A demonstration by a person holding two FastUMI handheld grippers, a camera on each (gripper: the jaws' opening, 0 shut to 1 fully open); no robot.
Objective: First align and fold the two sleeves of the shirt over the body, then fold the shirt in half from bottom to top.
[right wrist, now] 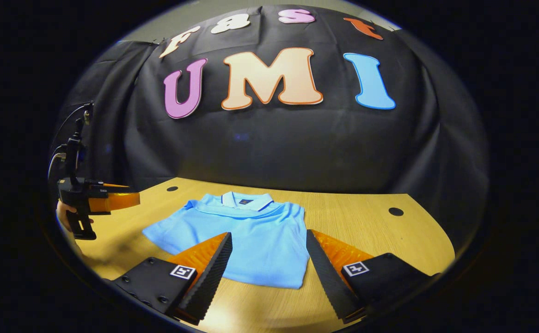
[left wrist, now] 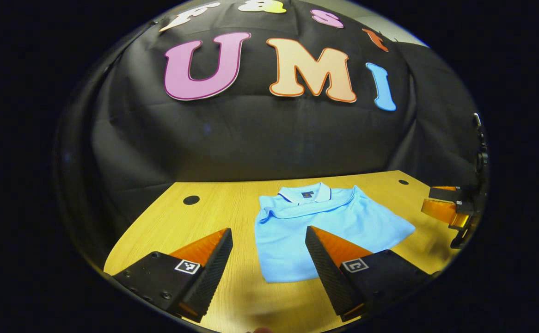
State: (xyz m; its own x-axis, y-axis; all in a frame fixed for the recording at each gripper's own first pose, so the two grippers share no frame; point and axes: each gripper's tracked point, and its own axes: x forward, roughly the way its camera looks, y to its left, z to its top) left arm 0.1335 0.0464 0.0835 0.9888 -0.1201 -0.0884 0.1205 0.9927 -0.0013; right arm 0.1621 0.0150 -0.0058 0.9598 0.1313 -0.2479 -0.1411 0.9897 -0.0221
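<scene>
A light blue polo shirt lies flat on the wooden table as a compact, roughly rectangular shape, its collar toward the booth wall. Its side edges look straight and I see no sleeve sticking out. In the left gripper view, my left gripper hovers open above the shirt's near left edge, holding nothing. In the right gripper view, my right gripper is open above the shirt's near edge, also holding nothing. Each view shows the other gripper off to the side, above the table beside the shirt.
Round holes mark the tabletop at the far left and far right. The black cloth wall rises right behind the table. A hand holds the left gripper. Bare wood surrounds the shirt.
</scene>
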